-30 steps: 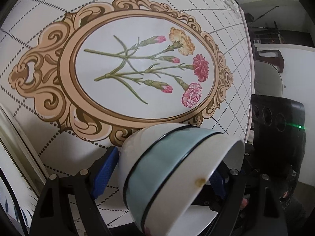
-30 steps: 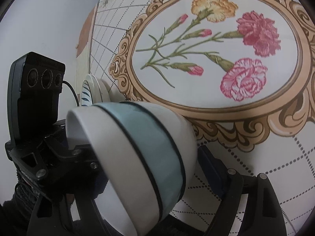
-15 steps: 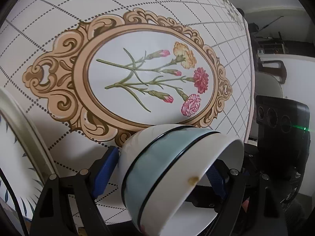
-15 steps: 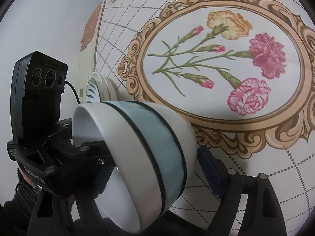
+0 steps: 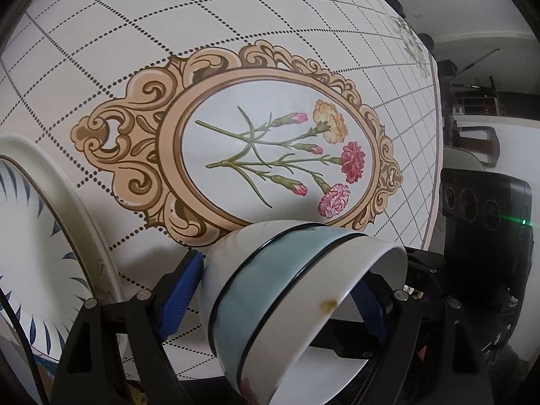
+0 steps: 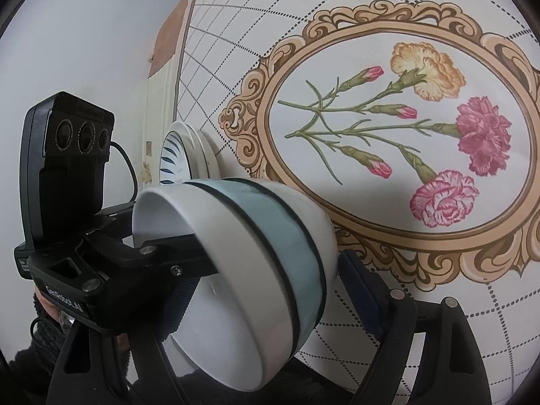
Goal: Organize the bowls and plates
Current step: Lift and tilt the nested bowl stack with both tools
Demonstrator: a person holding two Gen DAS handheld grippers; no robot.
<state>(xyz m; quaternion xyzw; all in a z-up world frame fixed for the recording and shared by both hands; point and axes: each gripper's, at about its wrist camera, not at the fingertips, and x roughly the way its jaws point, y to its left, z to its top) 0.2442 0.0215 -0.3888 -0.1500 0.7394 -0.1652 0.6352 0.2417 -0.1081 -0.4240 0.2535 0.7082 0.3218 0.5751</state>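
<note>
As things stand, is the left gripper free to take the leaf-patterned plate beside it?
Probably not yet. The left gripper is clamped on the tilted bowl, which fills its jaws. The plate lies close, with nothing else between them.

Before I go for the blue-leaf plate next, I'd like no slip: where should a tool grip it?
Grip the blue-leaf plate by its raised rim, coming from the side facing the flower oval. It lies flat on the tablecloth, so probably only that upturned edge gives fingers a hold.

bowls: 1 (image 5: pixel 287 290) | plates: at least 2, stacked (image 6: pixel 189 155) | grippers: 2 | tablecloths: 1 (image 5: pixel 236 33)
</note>
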